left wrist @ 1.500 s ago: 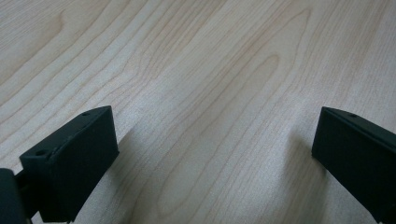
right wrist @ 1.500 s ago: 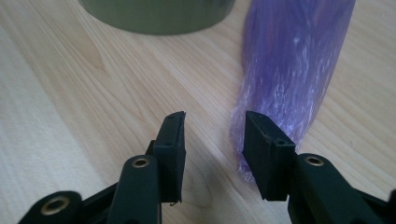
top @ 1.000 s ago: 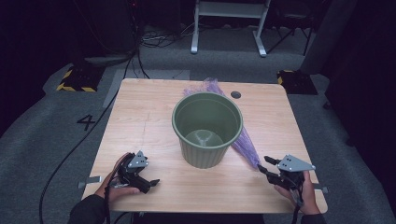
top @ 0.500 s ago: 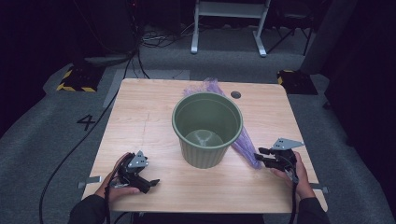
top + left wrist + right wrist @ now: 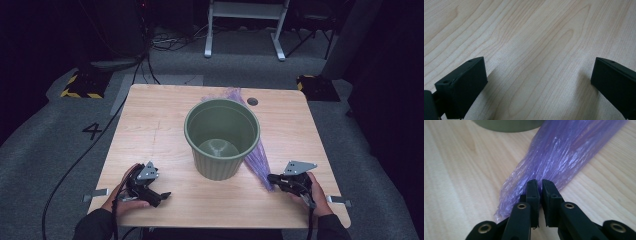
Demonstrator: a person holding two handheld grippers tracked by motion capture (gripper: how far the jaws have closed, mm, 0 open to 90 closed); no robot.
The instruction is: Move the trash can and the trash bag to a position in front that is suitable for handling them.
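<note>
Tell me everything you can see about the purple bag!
The purple bag is thin, crinkly, see-through plastic, bunched into a long, narrow, flat strip. It lies on the wooden table, running from behind the green bin along its right side toward the person. The bin appears to touch it and hides its middle. The right gripper has just been closing its jaws at the near end, almost together, apparently pinching a fold of plastic.
</note>
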